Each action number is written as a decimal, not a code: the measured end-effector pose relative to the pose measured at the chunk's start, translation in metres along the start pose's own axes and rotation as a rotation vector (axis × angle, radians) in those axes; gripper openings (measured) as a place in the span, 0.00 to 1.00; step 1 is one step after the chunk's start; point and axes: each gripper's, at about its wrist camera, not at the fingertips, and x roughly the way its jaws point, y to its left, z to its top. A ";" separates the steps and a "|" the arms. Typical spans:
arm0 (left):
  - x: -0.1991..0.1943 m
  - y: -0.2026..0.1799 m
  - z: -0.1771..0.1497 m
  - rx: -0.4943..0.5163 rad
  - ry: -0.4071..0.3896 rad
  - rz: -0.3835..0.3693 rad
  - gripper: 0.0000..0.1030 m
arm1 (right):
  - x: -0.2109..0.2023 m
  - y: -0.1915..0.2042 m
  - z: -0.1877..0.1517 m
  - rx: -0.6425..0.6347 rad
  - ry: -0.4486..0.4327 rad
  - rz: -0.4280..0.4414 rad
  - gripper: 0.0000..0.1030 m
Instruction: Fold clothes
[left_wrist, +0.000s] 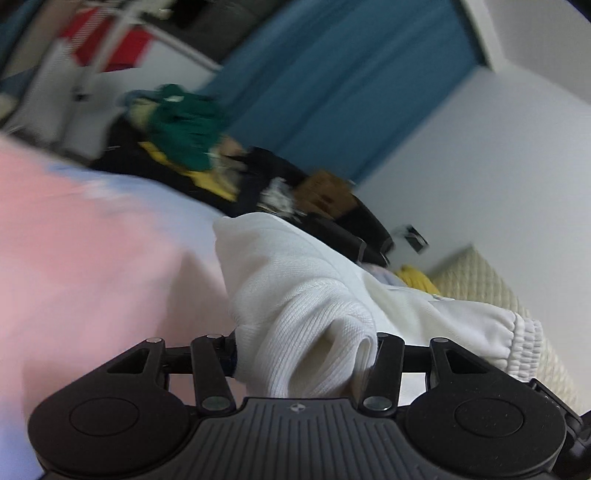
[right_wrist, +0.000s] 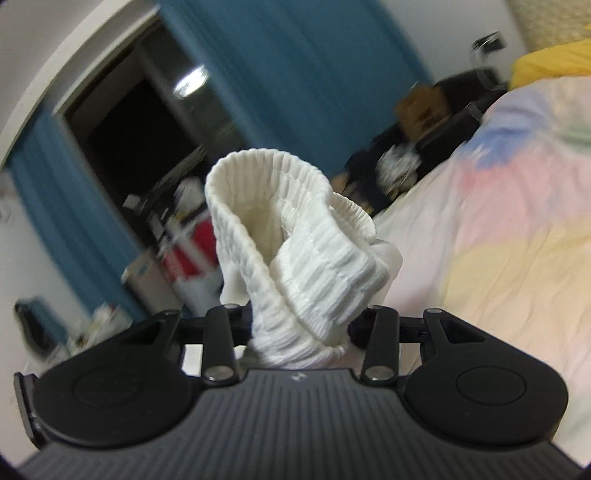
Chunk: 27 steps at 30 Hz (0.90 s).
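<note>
A white garment (left_wrist: 306, 295) fills the gap of the left gripper (left_wrist: 306, 354), its ribbed knit cuff bunched between the jaws, which are clamped on the cloth. Ahead of the jaws the fabric runs up and away in a smooth, soft fold; to the right of them it trails off into a gathered elastic band (left_wrist: 524, 343) puckered into small ridges. In the right wrist view the right gripper (right_wrist: 301, 328) is likewise closed on the same white garment (right_wrist: 291, 236): a wide ribbed waistband rises straight up from between the jaws, curling into an open loop with a pale, smoother lining showing inside. The ribbing is fine and even, with a stitched seam running along the band.

Below and to the left of the left jaws spreads a bed cover (left_wrist: 85, 258) in soft pink and pale blue; the same cover (right_wrist: 498, 221) lies to the right of the right jaws, with patches of pink, yellow and blue. Beyond the left jaws a heap of clothes (left_wrist: 184, 133), green, yellow and black, sits blurred. A blue curtain (right_wrist: 295, 66) hangs behind the right jaws, and a cream quilted panel (left_wrist: 491, 288) stands at the right of the left jaws
</note>
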 end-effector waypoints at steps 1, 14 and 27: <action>0.018 -0.001 -0.006 0.015 0.015 -0.005 0.50 | 0.006 -0.015 0.005 0.009 -0.024 -0.017 0.42; 0.194 0.008 -0.083 0.217 0.170 -0.049 0.62 | 0.033 -0.192 -0.093 0.270 0.021 -0.192 0.44; 0.091 -0.049 -0.068 0.363 0.194 0.155 0.76 | -0.013 -0.166 -0.065 0.307 0.141 -0.325 0.58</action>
